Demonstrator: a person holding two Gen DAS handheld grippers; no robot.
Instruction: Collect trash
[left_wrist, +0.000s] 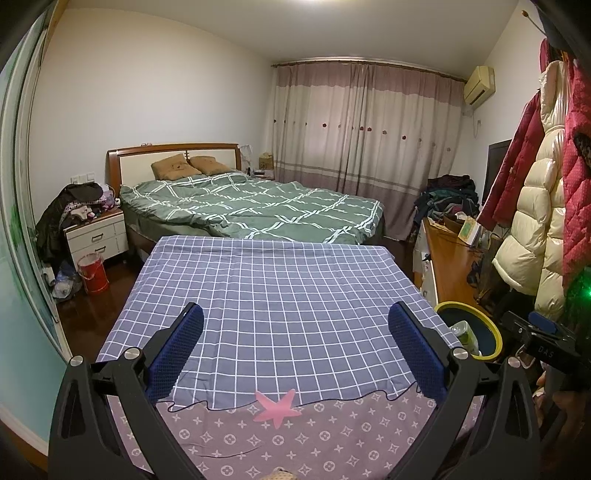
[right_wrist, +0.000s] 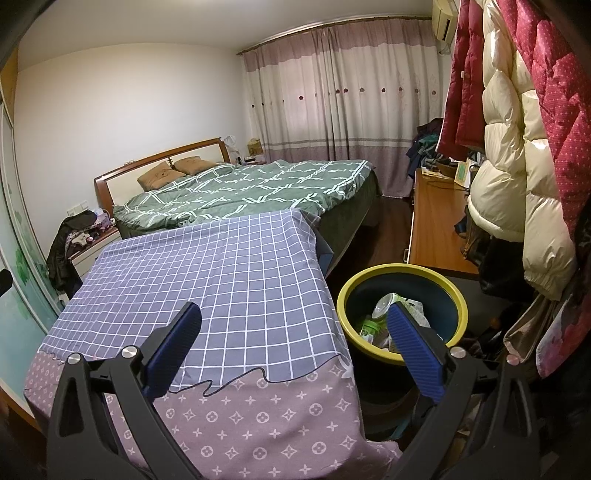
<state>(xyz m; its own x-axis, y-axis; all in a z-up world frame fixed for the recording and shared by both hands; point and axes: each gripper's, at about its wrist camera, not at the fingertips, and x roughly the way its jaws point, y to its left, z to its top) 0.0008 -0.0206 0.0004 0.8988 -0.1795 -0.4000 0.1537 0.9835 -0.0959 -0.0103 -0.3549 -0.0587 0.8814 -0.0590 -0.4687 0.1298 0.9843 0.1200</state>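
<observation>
Large bed with green white-striped quilt behind, its far side hidden by curtain folds and clutter. In front, table draped in blue-grey white-grid cloth with a mauve patterned border; near edge cut off by the lower frame edge in both views. Nothing loose visible on the cloth.

Round dark bin with yellow rim on the floor just beside the table's right side, mouth facing up; in the left wrist view mostly hidden by the table edge and the other tool. Inside, a clear plastic bottle with green label lying tilted, long axis roughly toward the table, partly covered; other scraps too jumbled to make out.

Left gripper over the table's near end, jaws spread wide, empty. Right gripper straddling table corner and bin, jaws likewise wide apart, holding nothing.
</observation>
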